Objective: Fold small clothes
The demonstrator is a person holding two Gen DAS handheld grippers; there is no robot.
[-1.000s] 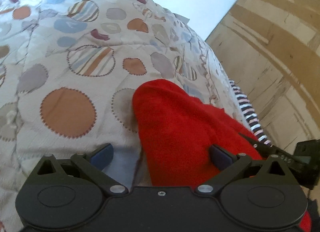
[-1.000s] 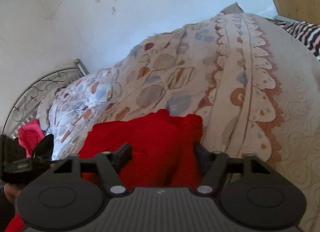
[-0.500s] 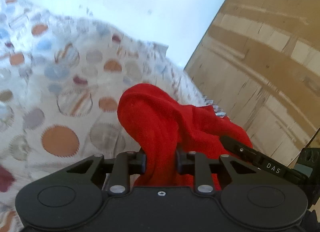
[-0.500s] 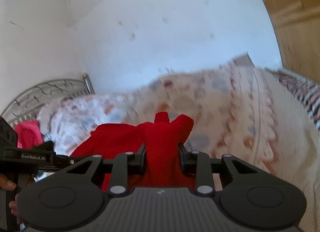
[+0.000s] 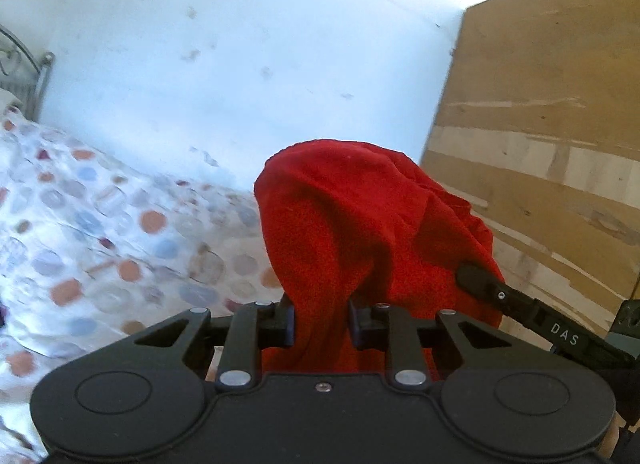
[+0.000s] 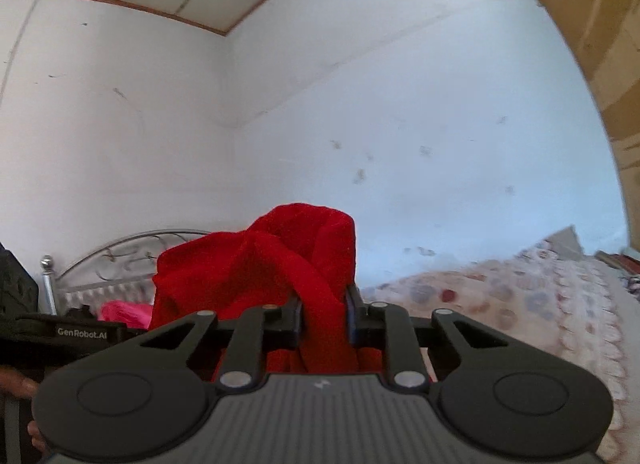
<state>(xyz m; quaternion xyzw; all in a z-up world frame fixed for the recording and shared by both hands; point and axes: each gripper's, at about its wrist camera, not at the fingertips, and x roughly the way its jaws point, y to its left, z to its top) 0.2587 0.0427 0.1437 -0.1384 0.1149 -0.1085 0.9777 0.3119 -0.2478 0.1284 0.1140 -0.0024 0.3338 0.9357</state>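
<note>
A red fleece garment (image 5: 360,232) is held up off the bed by both grippers. My left gripper (image 5: 321,324) is shut on one bunched edge of it, and the cloth bulges up above the jaws. My right gripper (image 6: 323,322) is shut on another edge of the same red garment (image 6: 280,264), which hangs leftwards toward the other tool. The right gripper's finger shows in the left wrist view (image 5: 516,304) at the lower right, against the cloth. The left tool's black body (image 6: 60,332) shows at the left of the right wrist view.
The bed with a circle-patterned quilt (image 5: 100,256) lies below and left; it also shows in the right wrist view (image 6: 520,304). A metal headboard (image 6: 120,260) and pink cloth (image 6: 124,310) stand at the left. A wooden wardrobe (image 5: 540,144) is at the right. White walls stand behind.
Both grippers went from open over the flat red garment to shut on it, then lifted it off the quilt. Both views have tilted up toward the wall.
</note>
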